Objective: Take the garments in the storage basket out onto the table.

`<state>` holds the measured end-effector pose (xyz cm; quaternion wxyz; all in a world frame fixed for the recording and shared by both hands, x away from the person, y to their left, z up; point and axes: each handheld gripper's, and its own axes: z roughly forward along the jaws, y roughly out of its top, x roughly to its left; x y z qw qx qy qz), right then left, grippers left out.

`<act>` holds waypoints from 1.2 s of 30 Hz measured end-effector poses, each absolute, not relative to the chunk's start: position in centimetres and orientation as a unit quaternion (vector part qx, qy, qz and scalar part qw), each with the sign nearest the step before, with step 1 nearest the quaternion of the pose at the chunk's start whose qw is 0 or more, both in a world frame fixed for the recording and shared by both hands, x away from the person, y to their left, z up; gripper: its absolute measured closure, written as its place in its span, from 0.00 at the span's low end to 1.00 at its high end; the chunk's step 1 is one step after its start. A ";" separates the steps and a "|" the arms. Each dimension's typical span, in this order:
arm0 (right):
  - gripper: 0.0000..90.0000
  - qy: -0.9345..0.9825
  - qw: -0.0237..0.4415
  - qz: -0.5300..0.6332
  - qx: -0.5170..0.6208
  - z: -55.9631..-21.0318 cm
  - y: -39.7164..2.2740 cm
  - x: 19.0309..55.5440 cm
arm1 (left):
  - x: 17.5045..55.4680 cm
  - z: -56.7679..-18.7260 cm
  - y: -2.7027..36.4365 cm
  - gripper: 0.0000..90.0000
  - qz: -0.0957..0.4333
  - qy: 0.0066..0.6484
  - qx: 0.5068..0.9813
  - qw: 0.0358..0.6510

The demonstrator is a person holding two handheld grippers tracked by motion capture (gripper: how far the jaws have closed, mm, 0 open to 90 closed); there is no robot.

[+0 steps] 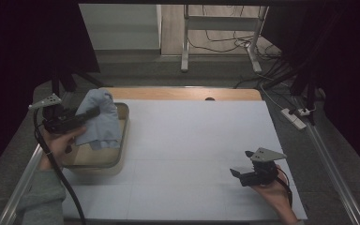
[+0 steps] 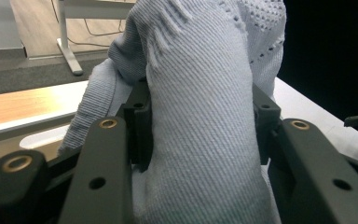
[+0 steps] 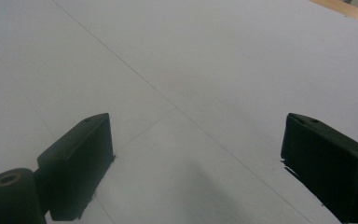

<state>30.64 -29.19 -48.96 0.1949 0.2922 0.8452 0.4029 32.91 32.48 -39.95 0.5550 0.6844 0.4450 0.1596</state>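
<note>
Over the shallow clear plastic tray at the left side of the table hangs a pale blue ribbed knit cloth, bunched at the top and draping down in soft folds, its lower edge within the tray. In the left gripper view the knit shows fine diagonal ribs and a lacy openwork patch near its top. The left gripper clamps this cloth between its black jaws, the fabric bulging out above and below them.

Right of the tray the white table sheet lies flat and bare, giving wide room across to its right edge; a strip of light wooden tabletop borders it on the far side of the tray. The tray's left rim sits close to the table's metal side rail.

Well apart from the tray, near the sheet's right front corner, the right gripper rests low with its jaws spread wide and nothing between them.
</note>
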 end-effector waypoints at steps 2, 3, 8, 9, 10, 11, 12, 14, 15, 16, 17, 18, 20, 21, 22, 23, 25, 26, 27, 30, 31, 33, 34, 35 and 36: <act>0.09 0.845 0.195 0.403 0.292 -48.9 -29.2 30.6 | 32.8 -39.9 32.4 0.61 0.160 0.444 0.683 0.558; 0.09 0.844 0.195 0.404 0.293 -48.9 -29.2 30.6 | 32.8 -39.8 32.4 0.61 0.160 0.443 0.683 0.558; 0.09 0.845 0.195 0.403 0.292 -49.0 -29.2 30.6 | 32.6 -39.5 32.1 0.61 0.157 0.437 0.679 0.569; 0.09 0.845 0.195 0.403 0.292 -49.0 -29.2 30.6 | 32.5 -39.4 32.1 0.61 0.157 0.435 0.679 0.571; 0.09 0.845 0.195 0.403 0.292 -49.0 -29.2 30.6 | 32.4 -39.3 31.9 0.61 0.157 0.431 0.680 0.573; 0.09 0.845 0.195 0.404 0.293 -49.0 -29.2 30.6 | 32.4 -39.2 31.8 0.61 0.157 0.428 0.680 0.574; 0.09 0.845 0.195 0.404 0.293 -49.0 -29.2 30.7 | 32.3 -39.0 31.7 0.61 0.158 0.426 0.680 0.576; 0.09 0.845 0.195 0.403 0.292 -49.0 -29.2 30.6 | 32.1 -38.8 31.4 0.61 0.159 0.420 0.680 0.579; 0.09 0.845 0.195 0.403 0.292 -49.0 -29.2 30.6 | 32.0 -38.7 31.4 0.61 0.159 0.417 0.680 0.581; 0.09 0.845 0.195 0.403 0.292 -49.0 -29.2 30.6 | 31.9 -38.6 31.3 0.61 0.159 0.415 0.680 0.583; 0.09 0.845 0.195 0.404 0.292 -48.9 -29.2 30.6 | 31.9 -38.5 31.2 0.61 0.159 0.414 0.680 0.584; 0.09 0.845 0.195 0.404 0.292 -48.9 -29.2 30.6 | 31.8 -38.4 31.0 0.61 0.158 0.412 0.679 0.587; 0.09 0.845 0.195 0.404 0.292 -48.9 -29.2 30.6 | 31.7 -38.3 30.8 0.61 0.158 0.407 0.681 0.587; 0.09 0.845 0.195 0.404 0.292 -49.0 -29.2 30.6 | 31.7 -38.2 30.7 0.61 0.159 0.405 0.683 0.587; 0.09 0.845 0.195 0.404 0.293 -49.0 -29.2 30.6 | 31.7 -38.2 30.6 0.61 0.158 0.403 0.684 0.587; 0.09 0.845 0.196 0.403 0.292 -49.0 -29.2 30.6 | 31.7 -38.2 30.5 0.61 0.157 0.402 0.684 0.588; 0.09 0.844 0.196 0.405 0.292 -49.0 -29.2 30.6 | 31.6 -38.1 30.3 0.61 0.153 0.400 0.682 0.593; 0.09 0.844 0.196 0.404 0.292 -49.0 -29.2 30.6 | 31.6 -38.1 30.2 0.61 0.151 0.398 0.682 0.595; 0.09 0.844 0.196 0.404 0.292 -49.0 -29.2 30.6 | 31.6 -38.1 30.1 0.61 0.149 0.397 0.681 0.597; 0.09 0.845 0.196 0.403 0.291 -49.0 -29.2 30.7 | 31.6 -38.0 29.7 0.61 0.143 0.392 0.681 0.602; 0.09 0.845 0.196 0.403 0.291 -49.0 -29.2 30.7 | 31.5 -38.0 29.6 0.61 0.142 0.390 0.681 0.603; 0.09 0.845 0.197 0.404 0.291 -49.0 -29.2 30.7 | 31.5 -37.9 29.1 0.61 0.141 0.385 0.684 0.604; 0.09 0.845 0.197 0.404 0.291 -49.0 -29.1 30.7 | 31.5 -37.9 29.0 0.61 0.140 0.384 0.684 0.604; 0.09 0.845 0.196 0.404 0.291 -49.0 -29.1 30.7 | 31.5 -37.9 28.8 0.61 0.139 0.383 0.684 0.605; 0.09 0.845 0.196 0.403 0.292 -49.0 -29.1 30.7 | 31.5 -37.9 28.6 0.61 0.138 0.382 0.685 0.605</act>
